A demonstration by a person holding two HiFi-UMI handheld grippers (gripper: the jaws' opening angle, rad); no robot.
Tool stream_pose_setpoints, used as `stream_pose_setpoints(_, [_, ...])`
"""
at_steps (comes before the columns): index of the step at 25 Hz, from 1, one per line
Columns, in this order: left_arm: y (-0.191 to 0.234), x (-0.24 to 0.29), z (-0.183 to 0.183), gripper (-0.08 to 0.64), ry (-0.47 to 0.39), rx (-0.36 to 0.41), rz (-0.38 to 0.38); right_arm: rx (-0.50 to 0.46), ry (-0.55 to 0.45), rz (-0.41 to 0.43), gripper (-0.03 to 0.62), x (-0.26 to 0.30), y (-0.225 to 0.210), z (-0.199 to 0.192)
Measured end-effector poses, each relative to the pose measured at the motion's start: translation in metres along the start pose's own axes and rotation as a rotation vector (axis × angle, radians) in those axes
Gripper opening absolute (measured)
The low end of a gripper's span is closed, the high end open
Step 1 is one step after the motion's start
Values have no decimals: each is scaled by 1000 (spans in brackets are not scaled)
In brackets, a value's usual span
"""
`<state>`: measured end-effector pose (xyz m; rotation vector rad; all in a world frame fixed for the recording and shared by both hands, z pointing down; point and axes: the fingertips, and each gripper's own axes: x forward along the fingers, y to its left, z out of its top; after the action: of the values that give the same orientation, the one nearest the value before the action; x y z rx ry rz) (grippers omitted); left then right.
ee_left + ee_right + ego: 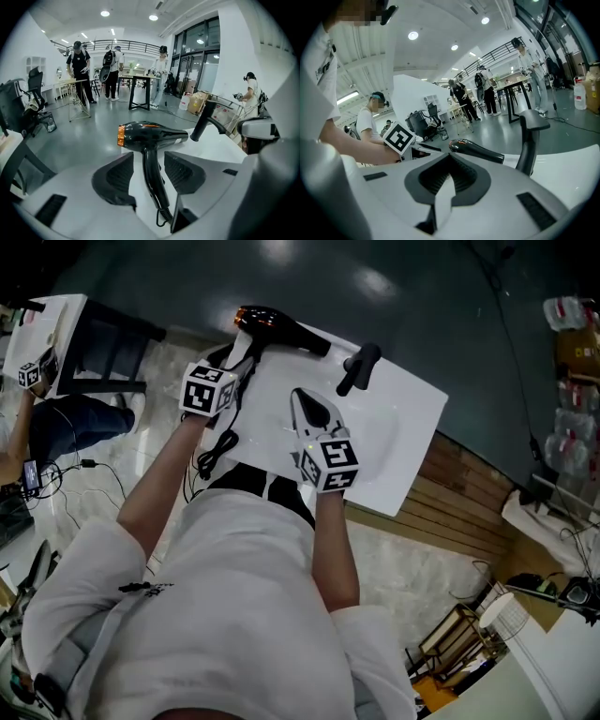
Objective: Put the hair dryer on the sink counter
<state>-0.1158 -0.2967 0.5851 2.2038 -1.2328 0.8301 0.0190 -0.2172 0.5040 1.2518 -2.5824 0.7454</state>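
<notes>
The hair dryer (281, 331) already lies on the sink counter (412, 418), at its eleven o'clock corner, handle untouched between the spread jaws of the left gripper (149, 171), while the right gripper (449, 174) is pressed together and empty, so only backing away seems left.

black faucet (359, 367): upright | wooden slats (461, 486): right, on floor | people (78, 60): standing by tables (139, 86) | cardboard boxes (197, 102): near windows | office chair (33, 84): far left
</notes>
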Motion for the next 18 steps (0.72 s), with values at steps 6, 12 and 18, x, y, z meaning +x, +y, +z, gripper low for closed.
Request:
stream_pose_setpoints(6, [-4,-32,12,139,-61,0,0,-21,-11,9,8,-11,5,5])
stream_pose_setpoints(12, [-16,-60,23,98,-117,-18,-20,-42,-25,15,8,-22,7,12])
stream_pose_setpoints(18, [-32,-85,28,55,-153,-13,-21,-57,-46,25,8,-35,10,20])
